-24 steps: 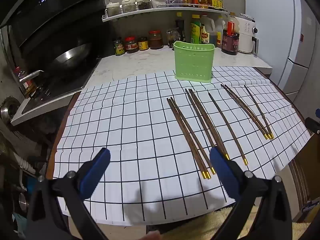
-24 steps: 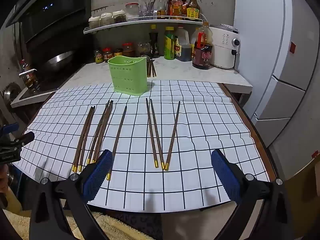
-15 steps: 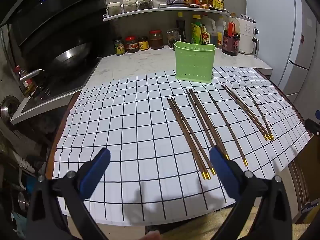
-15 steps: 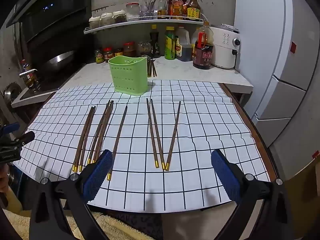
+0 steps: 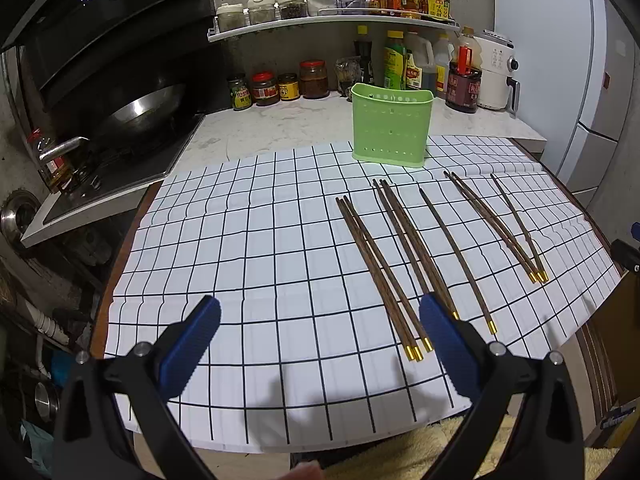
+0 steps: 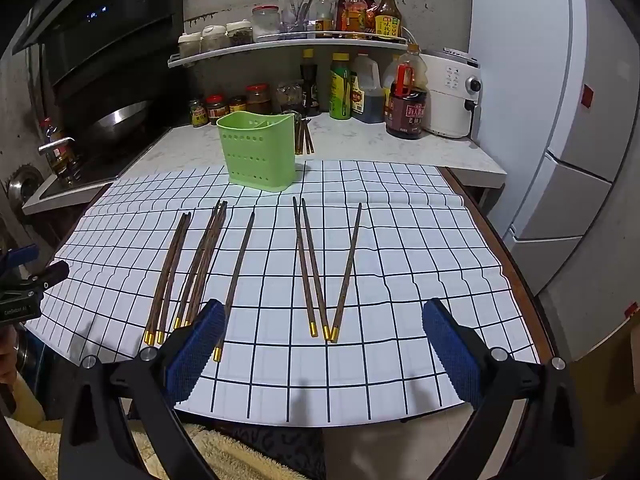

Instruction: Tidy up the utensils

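Note:
Several dark wooden chopsticks with gold tips [image 5: 404, 248] [image 6: 316, 268] lie in loose groups on a white grid-pattern cloth [image 5: 260, 260] [image 6: 408, 248]. A green perforated utensil holder [image 5: 391, 125] [image 6: 258, 151] stands upright at the cloth's far edge. My left gripper [image 5: 320, 344] is open and empty above the cloth's near edge, left of the chopsticks. My right gripper [image 6: 324, 344] is open and empty above the near edge, in front of the gold tips. The left gripper's tip shows at the left edge of the right wrist view [image 6: 32, 276].
A wok [image 5: 140, 108] sits on the stove at the left. Jars and bottles [image 5: 308, 84] line the counter and shelf [image 6: 288, 46] behind the holder. A white appliance [image 6: 450, 96] and a fridge [image 6: 560, 120] stand to the right. More chopsticks [image 6: 304, 136] lie behind the holder.
The views have shifted very slightly; both grippers stay open and nothing on the cloth has moved.

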`<action>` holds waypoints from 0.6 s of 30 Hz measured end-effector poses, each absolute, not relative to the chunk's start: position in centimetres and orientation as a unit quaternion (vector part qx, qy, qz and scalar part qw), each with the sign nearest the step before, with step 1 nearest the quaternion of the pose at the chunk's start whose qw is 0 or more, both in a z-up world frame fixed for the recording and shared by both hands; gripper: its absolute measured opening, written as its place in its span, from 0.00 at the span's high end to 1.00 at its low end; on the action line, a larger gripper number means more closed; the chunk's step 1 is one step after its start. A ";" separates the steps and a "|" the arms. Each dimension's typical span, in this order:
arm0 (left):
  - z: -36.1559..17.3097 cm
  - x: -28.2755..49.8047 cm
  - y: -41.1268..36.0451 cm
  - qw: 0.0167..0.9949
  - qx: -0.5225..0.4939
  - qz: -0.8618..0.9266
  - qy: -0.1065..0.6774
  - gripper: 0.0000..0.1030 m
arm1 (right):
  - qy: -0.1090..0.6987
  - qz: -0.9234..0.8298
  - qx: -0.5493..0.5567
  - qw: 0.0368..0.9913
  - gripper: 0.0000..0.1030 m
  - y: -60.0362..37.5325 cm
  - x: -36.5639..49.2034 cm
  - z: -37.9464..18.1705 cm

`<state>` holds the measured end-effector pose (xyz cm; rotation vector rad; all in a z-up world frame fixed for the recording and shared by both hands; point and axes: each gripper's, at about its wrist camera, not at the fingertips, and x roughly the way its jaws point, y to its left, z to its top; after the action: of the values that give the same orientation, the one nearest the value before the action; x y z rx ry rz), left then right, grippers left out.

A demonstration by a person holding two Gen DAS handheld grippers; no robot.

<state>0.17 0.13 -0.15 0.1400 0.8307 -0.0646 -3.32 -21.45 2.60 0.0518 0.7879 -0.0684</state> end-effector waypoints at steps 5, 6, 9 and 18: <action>-0.1 0.2 0.2 0.912 0.067 -0.031 0.404 0.06 | 0.384 -0.033 0.025 0.922 0.05 -21.3 -3.4 2.7; -0.1 0.2 0.2 0.912 0.067 -0.031 0.403 0.06 | 0.384 -0.033 0.025 0.923 0.05 -21.3 -3.4 2.7; 0.0 0.3 0.2 0.912 0.067 -0.031 0.404 0.06 | 0.384 -0.032 0.024 0.922 0.05 -21.3 -3.5 2.7; 0.0 0.3 0.2 0.912 0.068 -0.031 0.404 0.06 | 0.383 -0.032 0.022 0.923 0.05 -21.2 -3.5 2.9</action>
<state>0.25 0.16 0.00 0.1394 0.8324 -0.0640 -3.48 -21.21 2.87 0.0455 0.7868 -0.0665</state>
